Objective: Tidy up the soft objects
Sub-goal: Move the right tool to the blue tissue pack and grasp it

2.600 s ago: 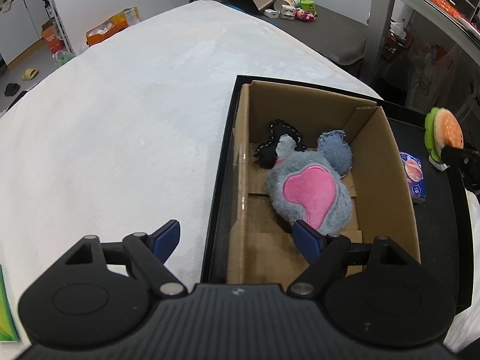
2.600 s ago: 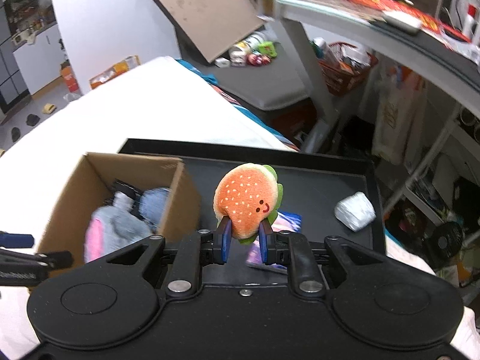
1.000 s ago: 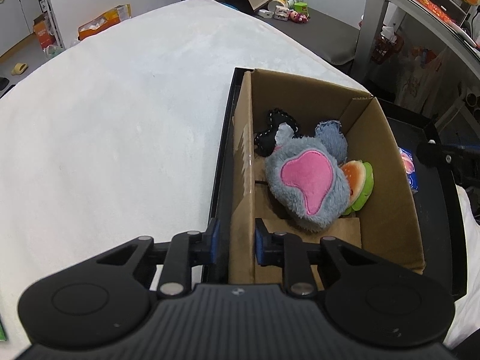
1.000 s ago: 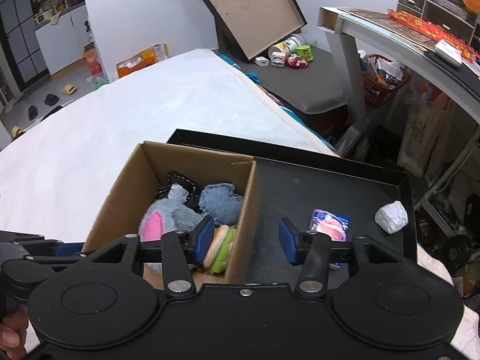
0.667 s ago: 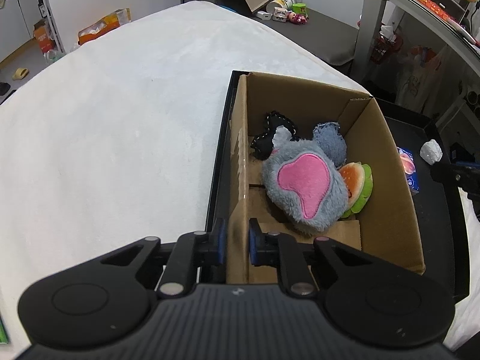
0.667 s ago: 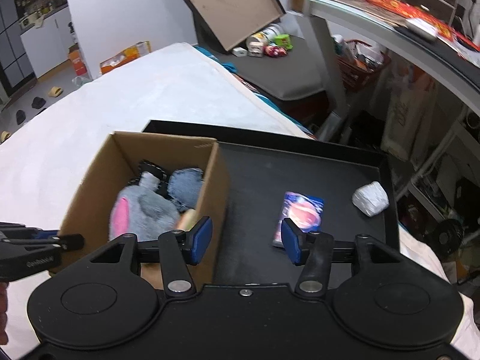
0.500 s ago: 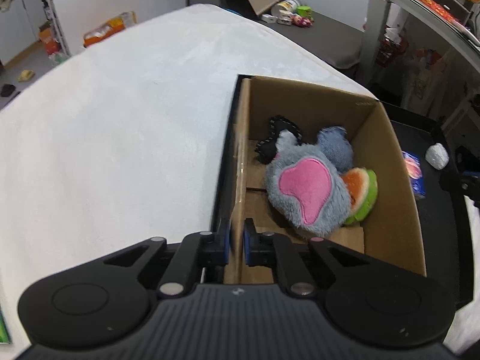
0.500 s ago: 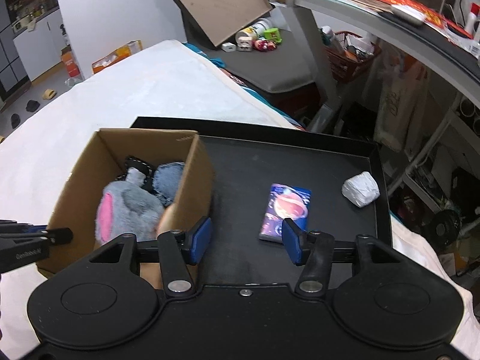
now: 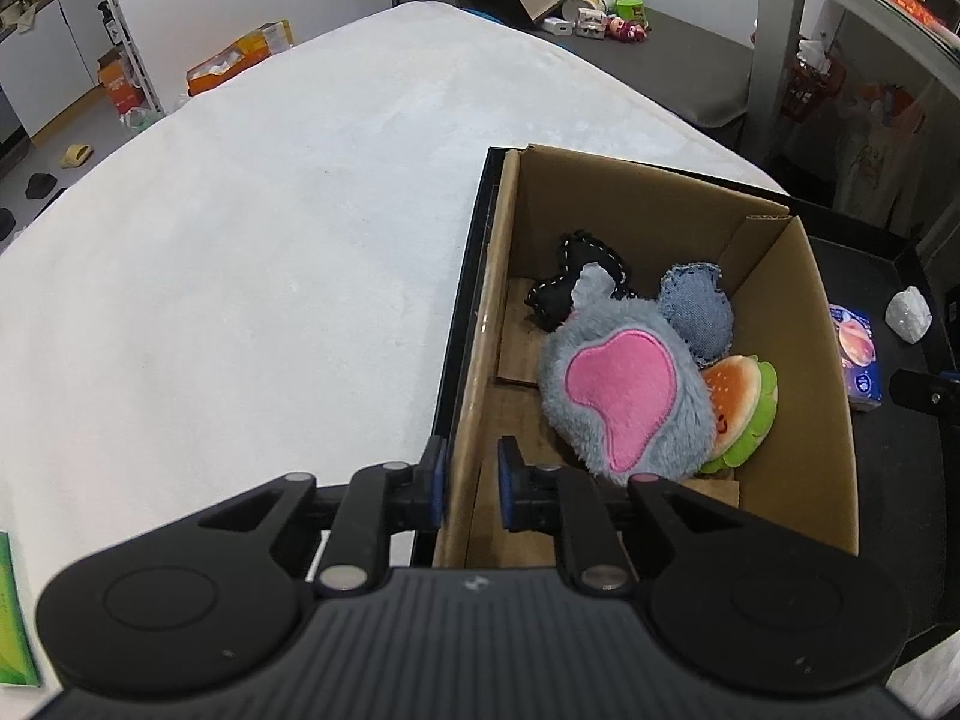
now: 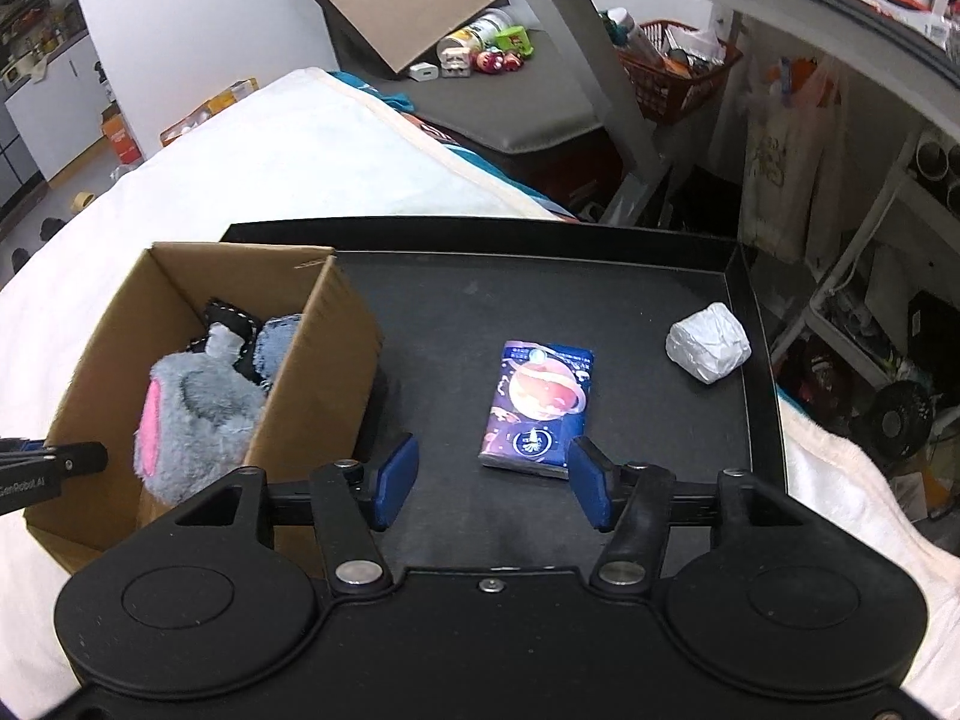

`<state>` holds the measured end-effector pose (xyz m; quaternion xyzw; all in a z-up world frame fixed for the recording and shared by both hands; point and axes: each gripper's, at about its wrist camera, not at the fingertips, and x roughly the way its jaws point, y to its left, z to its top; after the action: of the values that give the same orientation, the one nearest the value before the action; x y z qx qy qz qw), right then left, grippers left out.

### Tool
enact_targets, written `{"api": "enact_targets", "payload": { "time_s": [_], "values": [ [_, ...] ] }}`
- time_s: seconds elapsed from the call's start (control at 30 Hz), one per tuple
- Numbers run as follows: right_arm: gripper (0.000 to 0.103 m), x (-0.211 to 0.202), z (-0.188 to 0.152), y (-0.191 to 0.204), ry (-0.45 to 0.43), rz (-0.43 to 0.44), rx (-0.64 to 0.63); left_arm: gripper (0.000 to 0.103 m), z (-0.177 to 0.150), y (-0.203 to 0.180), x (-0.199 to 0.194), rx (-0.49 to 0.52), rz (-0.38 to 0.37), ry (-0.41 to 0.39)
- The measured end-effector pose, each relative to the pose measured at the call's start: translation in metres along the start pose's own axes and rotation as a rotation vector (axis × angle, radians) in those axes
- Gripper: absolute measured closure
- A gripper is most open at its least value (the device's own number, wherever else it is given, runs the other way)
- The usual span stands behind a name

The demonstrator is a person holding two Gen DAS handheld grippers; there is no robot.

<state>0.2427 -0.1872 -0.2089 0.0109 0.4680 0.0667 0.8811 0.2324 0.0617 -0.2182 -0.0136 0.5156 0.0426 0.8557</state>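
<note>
A cardboard box (image 9: 819, 360) stands at the left end of a black tray (image 10: 540, 288). In it lie a grey plush with a pink patch (image 9: 618, 396), a burger plush (image 9: 744, 408), a denim heart (image 9: 699, 309) and a black stitched piece (image 9: 567, 276). My left gripper (image 9: 471, 483) is shut on the box's left wall. My right gripper (image 10: 492, 480) is open and empty above the tray, just short of a blue tissue pack (image 10: 540, 405). A white wrapped lump (image 10: 708, 342) lies at the tray's right.
The tray rests on a white bed cover (image 9: 240, 252). A grey desk leg and cluttered shelves (image 10: 840, 192) stand beyond the tray on the right. A green item (image 9: 15, 612) shows at the left edge.
The burger plush went from my right gripper into the box and the right gripper opened and moved right over the tray. My left gripper closed on the box's left wall.
</note>
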Motion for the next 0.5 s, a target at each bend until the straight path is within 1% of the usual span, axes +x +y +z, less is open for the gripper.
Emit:
{"api": "enact_targets", "payload": {
  "time_s": [0.07, 0.1, 0.13, 0.23, 0.3, 0.43, 0.5],
  "values": [
    [0.043, 0.005, 0.000, -0.003, 0.006, 0.002, 0.015, 0.074, 0.002, -0.001, 0.001, -0.005, -0.007, 0.010],
    [0.040, 0.008, 0.001, -0.004, 0.008, 0.001, 0.021, 0.064, 0.003, -0.002, 0.001, -0.010, -0.010, 0.015],
    [0.040, 0.011, 0.000, -0.005, 0.010, -0.001, 0.026, 0.057, 0.004, -0.003, 0.001, -0.012, -0.011, 0.014],
    [0.036, 0.020, 0.000, -0.008, 0.017, -0.003, 0.033, 0.046, 0.005, -0.009, 0.000, 0.012, 0.007, -0.004],
    [0.034, 0.026, 0.000, -0.009, 0.023, -0.008, 0.039, 0.042, 0.005, -0.013, 0.001, 0.026, 0.018, 0.000],
    [0.030, 0.039, -0.001, -0.013, 0.039, -0.016, 0.057, 0.039, 0.005, -0.019, 0.003, 0.040, 0.034, 0.021],
    [0.026, 0.046, -0.002, -0.013, 0.048, -0.027, 0.062, 0.038, 0.006, -0.022, 0.003, 0.048, 0.036, 0.019]
  ]
}}
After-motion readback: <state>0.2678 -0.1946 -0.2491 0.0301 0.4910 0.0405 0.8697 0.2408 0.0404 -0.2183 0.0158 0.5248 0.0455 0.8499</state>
